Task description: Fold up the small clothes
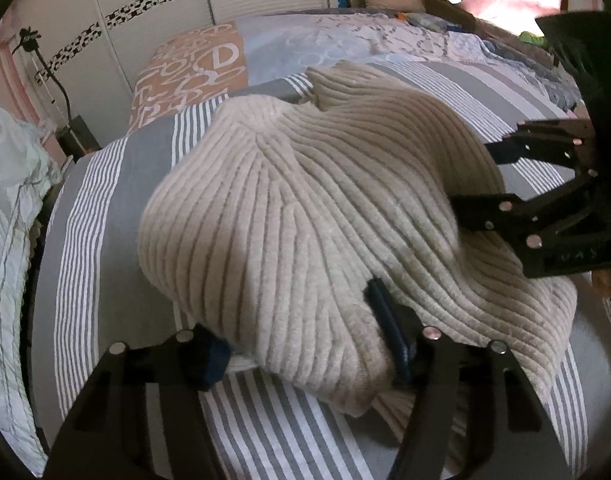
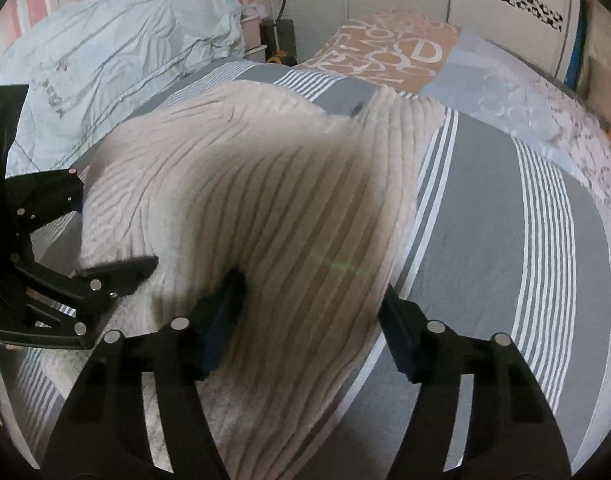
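The fold of the ribbed beige knit hat [image 1: 289,216] on the striped bed [image 1: 117,200] looks mid-way; next, carry the lifted edge over and flatten it. The left hand-held gripper [image 1: 301,348], jaws wide, straddles the hat's 6 o'clock edge. The right hand-held gripper [image 2: 309,328], also wide, straddles fabric at 6 o'clock.

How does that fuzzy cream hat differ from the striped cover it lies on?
The ribbed hat is plain cream, while the bed cover has grey and white stripes. The ribbed hat is bunched up and raised in soft humps; the bed cover lies flat and smooth. The ribbed hat is small; the bed cover spreads well past it on every side. Both are soft cloth.
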A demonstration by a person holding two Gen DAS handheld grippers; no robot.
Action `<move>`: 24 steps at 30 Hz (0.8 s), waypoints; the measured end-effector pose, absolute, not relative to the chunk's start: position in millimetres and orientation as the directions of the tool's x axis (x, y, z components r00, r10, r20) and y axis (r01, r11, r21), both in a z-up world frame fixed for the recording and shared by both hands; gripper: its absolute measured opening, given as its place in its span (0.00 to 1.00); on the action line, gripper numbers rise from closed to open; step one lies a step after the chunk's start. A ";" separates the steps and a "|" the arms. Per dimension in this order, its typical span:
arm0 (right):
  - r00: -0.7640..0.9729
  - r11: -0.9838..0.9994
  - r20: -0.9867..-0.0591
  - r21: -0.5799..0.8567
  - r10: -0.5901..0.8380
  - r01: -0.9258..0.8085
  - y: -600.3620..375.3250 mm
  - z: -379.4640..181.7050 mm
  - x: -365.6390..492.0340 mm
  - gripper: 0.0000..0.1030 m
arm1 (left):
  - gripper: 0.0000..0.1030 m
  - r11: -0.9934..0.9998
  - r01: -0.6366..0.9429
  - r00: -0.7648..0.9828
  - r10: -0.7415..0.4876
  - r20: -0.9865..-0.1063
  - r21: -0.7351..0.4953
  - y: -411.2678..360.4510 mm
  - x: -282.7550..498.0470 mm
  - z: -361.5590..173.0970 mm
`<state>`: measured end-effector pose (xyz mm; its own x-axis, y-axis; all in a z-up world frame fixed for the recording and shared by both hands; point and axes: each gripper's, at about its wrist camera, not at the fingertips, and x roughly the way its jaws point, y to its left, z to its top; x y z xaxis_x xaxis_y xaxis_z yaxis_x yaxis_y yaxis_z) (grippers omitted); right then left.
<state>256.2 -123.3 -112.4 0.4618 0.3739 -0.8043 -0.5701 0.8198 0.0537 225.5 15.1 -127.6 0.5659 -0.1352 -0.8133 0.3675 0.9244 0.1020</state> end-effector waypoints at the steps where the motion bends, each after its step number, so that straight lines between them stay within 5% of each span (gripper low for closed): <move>1: 0.458 0.818 -0.804 0.060 0.379 -0.572 -124.1 -112.5 256.6 0.61 | 0.58 0.922 0.371 0.567 -0.134 -0.812 0.107 14.5 225.0 -127.6; 24: 0.418 0.791 -0.761 0.195 0.495 -0.581 -138.2 -97.3 261.2 0.43 | 0.37 0.912 0.393 0.582 -0.149 -0.799 0.116 10.1 218.4 -119.3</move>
